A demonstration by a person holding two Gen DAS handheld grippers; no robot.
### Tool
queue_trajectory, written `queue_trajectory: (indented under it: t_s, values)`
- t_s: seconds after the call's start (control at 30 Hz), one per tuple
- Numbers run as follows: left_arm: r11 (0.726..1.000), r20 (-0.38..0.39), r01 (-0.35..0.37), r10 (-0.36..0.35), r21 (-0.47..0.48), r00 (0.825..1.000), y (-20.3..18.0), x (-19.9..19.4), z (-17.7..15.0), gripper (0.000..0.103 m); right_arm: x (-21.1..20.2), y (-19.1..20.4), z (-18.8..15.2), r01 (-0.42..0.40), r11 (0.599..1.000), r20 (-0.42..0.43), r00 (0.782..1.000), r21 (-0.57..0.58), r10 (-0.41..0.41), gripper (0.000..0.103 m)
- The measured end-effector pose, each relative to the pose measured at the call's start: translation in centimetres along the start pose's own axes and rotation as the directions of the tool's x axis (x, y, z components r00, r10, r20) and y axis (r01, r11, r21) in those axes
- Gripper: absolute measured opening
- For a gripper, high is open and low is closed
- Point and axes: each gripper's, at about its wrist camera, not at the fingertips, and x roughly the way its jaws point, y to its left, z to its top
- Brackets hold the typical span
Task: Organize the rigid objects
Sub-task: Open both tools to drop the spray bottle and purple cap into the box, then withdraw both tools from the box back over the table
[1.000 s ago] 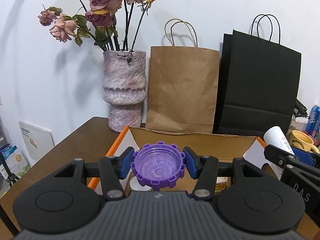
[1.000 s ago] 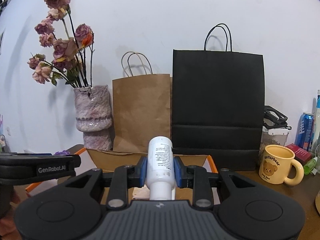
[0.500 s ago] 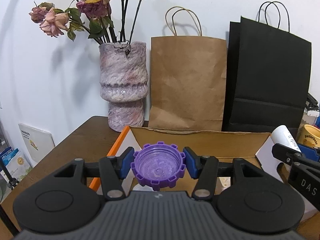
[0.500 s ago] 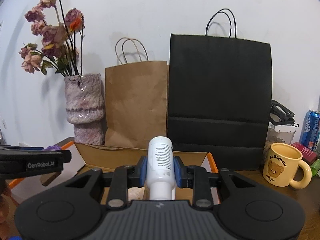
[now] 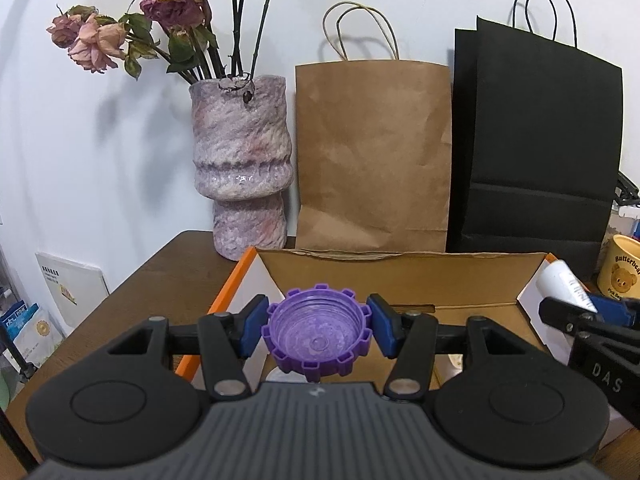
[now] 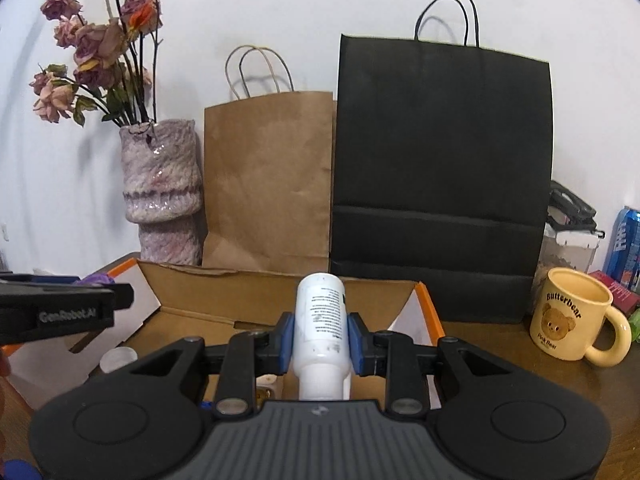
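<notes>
Left claw [image 5: 319,330], lower centre of the left wrist view: jaws opening, purple cap [image 5: 319,336] between them and clear of the pads, above the cardboard box [image 5: 400,276]. Risk: it drops early, bounces off the flap.

Right wrist view, lower centre: right claw [image 6: 320,338] clamped on white bottle [image 6: 320,320] over the box. Risk: the two claws collide.

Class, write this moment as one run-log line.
left gripper: jaws opening, purple cap between them | right gripper: shut on white bottle | both over cardboard box
</notes>
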Motion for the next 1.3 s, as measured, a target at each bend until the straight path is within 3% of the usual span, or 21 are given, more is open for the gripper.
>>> queue_trajectory:
  t_s: [0.03, 0.07, 0.13, 0.17, 0.2, 0.3, 0.87, 1.3]
  values:
    - [1.000, 0.002, -0.004, 0.004, 0.001, 1.000, 0.0, -0.1, 0.0, 0.081, 0.1, -0.1, -0.1, -0.001, 1.000, -0.010, 1.000, 0.003, 0.001, 0.027]
    - [1.000, 0.010, -0.012, 0.012, 0.003, 1.000, 0.0, -0.2, -0.1, 0.086, 0.2, -0.1, -0.2, 0.002, 1.000, -0.016, 1.000, 0.004, -0.002, 0.030]
    - [1.000, 0.019, -0.024, 0.024, 0.005, 1.000, -0.1, -0.3, -0.1, 0.101, 0.3, -0.1, -0.3, 0.013, 1.000, -0.016, 1.000, 0.005, -0.012, 0.057]
    - [1.000, 0.020, -0.030, 0.030, 0.004, 0.999, 0.0, -0.3, -0.1, 0.103, 0.1, -0.1, -0.3, 0.020, 1.000, -0.009, 1.000, 0.006, -0.020, 0.081]
    - [0.999, 0.024, -0.037, 0.037, 0.002, 0.999, 0.0, -0.3, 0.0, 0.103, 0.0, -0.1, -0.3, 0.027, 1.000, 0.005, 1.000, 0.007, -0.027, 0.093]
    - [0.999, 0.015, -0.040, 0.040, -0.001, 0.999, 0.0, -0.1, 0.0, 0.103, -0.3, -0.1, -0.1, 0.041, 0.999, 0.026, 0.999, 0.004, -0.041, 0.103]
    - [0.999, 0.019, -0.041, 0.041, 0.000, 0.999, 0.1, -0.5, 0.2, 0.103, -0.2, 0.1, -0.3, 0.052, 0.999, 0.017, 0.999, -0.010, -0.052, 0.103]
    - [0.998, 0.063, -0.059, 0.058, 0.010, 0.996, 0.8, -2.9, -0.4, 0.103, -2.6, -0.1, -0.9, 0.071, 0.997, 0.035, 0.997, -0.030, -0.070, 0.103]
